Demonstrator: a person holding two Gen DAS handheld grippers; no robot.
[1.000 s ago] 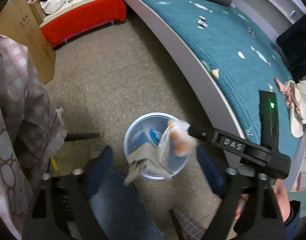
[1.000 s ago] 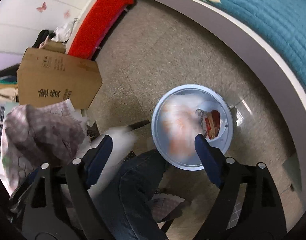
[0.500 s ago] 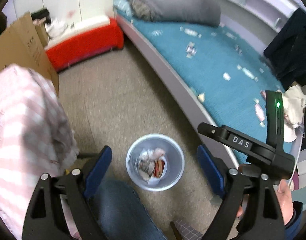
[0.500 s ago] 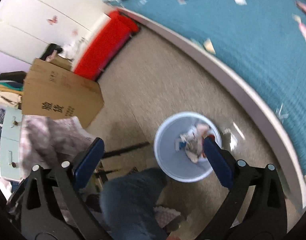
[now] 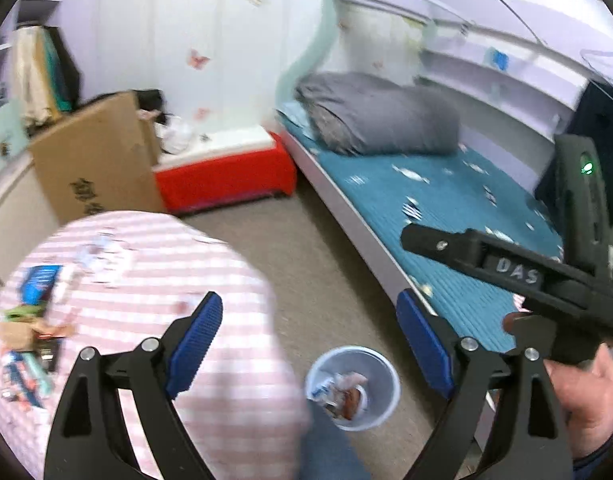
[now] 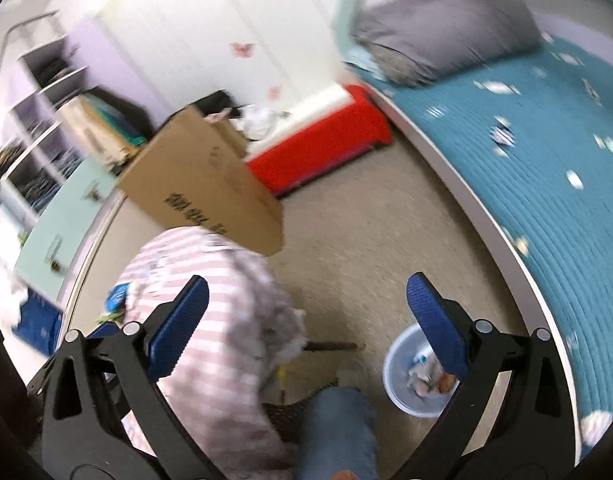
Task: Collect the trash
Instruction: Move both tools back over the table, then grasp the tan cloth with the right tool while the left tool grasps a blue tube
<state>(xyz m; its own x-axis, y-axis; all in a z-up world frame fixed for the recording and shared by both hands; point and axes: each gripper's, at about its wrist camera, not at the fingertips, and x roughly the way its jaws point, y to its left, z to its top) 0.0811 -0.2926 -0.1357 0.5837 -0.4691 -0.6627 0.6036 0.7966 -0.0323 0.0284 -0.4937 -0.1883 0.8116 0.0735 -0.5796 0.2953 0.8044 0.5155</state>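
Both hand-held grippers, left (image 5: 308, 344) and right (image 6: 308, 322), have lifted away from the round pale-blue plastic bin (image 5: 380, 404), jaws wide and empty; the right's have just opened further. The crumpled wrappers (image 5: 342, 392) now lie inside it, while more scraps (image 6: 502, 136) dot the teal bed.

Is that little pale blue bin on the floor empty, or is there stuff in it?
Partly filled: the pale blue round bin stands upright with crumpled wrappers inside.

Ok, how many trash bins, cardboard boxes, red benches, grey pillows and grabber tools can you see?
trash bin: 1
cardboard box: 1
red bench: 1
grey pillow: 1
tools: 2, the left tool and the right tool, whose jaws have just been opening with nothing between them
Total: 6
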